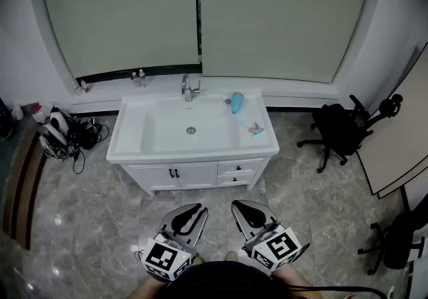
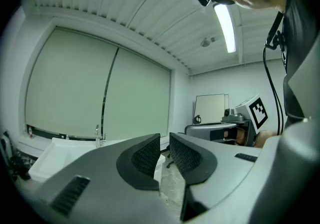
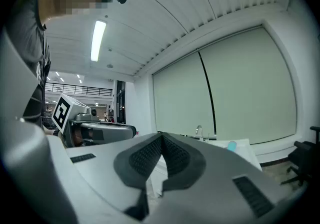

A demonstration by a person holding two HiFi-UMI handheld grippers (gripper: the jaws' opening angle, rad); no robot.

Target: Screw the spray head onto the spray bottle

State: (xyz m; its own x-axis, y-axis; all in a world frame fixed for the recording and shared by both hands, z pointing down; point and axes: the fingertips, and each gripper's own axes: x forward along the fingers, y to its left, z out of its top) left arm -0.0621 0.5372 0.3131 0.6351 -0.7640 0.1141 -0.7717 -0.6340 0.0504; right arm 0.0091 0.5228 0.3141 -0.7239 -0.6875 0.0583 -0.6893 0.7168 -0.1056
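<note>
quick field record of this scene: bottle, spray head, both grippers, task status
spray bottle: teal, on the sink counter, right of the faucet
spray head: on the counter near its right edge, apart from the bottle
left gripper: shut, empty, held low in front of the cabinet
right gripper: shut, empty, beside the left
office chair: on the floor, right of the sink
task status: not started, spray head not on the bottle

Grey fingers (image 2: 100,178), black ribbed pads (image 2: 147,158), black-and-white marker cubes (image 1: 165,257)
</note>
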